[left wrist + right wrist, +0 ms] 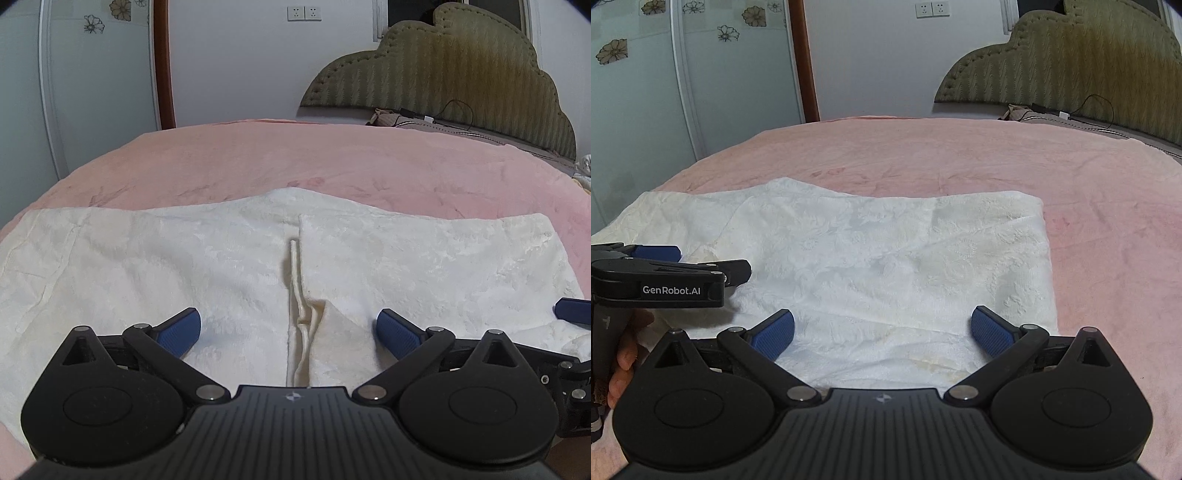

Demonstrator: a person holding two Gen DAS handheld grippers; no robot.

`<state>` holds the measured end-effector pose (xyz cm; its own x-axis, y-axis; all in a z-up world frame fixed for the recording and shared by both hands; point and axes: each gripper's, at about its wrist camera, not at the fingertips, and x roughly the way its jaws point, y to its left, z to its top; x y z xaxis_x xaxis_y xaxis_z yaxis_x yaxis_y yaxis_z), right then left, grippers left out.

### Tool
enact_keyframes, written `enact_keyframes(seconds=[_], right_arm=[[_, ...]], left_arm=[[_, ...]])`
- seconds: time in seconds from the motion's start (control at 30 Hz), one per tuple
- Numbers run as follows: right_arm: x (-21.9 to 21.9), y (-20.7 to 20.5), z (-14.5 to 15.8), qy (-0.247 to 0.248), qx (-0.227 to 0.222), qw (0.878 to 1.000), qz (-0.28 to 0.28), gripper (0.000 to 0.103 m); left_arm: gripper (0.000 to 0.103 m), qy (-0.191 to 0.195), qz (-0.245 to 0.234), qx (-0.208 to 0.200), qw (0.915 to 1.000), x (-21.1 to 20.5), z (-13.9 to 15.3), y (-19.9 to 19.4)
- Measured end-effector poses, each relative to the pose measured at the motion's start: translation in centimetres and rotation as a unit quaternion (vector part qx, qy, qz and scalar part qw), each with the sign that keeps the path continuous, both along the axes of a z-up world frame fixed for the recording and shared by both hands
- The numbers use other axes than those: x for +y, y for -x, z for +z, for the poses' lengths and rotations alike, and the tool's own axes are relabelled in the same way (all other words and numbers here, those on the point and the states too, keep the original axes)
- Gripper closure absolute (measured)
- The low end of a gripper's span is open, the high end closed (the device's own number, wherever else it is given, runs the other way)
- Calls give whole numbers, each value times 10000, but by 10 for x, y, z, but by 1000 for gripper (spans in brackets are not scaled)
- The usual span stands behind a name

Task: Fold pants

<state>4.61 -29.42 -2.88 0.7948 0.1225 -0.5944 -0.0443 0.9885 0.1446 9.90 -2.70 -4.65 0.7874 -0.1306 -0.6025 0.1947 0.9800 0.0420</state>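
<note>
the white pants [221, 266] lie flat on the pink blanket [332, 162], along its near edge, with the green headboard [443, 66] well beyond them at the far right. relative to the pants, the left gripper [289, 328] hovers low over the middle, its blue pads [181, 330] spread wide apart and holding nothing; between them runs the pants' central seam, where a thin drawstring [297, 291] trails toward the camera and a small flap of cloth is turned up just right of it.

the right gripper [882, 330] hangs over the right-hand part of the pants, near their right edge — its fingers [991, 332] are likewise splayed and empty, the fabric lying beneath them. in the right wrist view the left gripper shows at the pants' left side, a hand [626, 354] around its handle. behind the blanket stand a wall with two sockets [932, 9] and a flowered glass door [639, 92].
</note>
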Motion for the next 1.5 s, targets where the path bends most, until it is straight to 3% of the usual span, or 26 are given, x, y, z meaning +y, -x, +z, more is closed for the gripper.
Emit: enact_keyframes(seconds=[1.5], right_arm=[[5, -2, -1, 194, 48, 9998, -18, 0]], left_arm=[[0, 35, 9, 32, 10000, 0, 0, 2]])
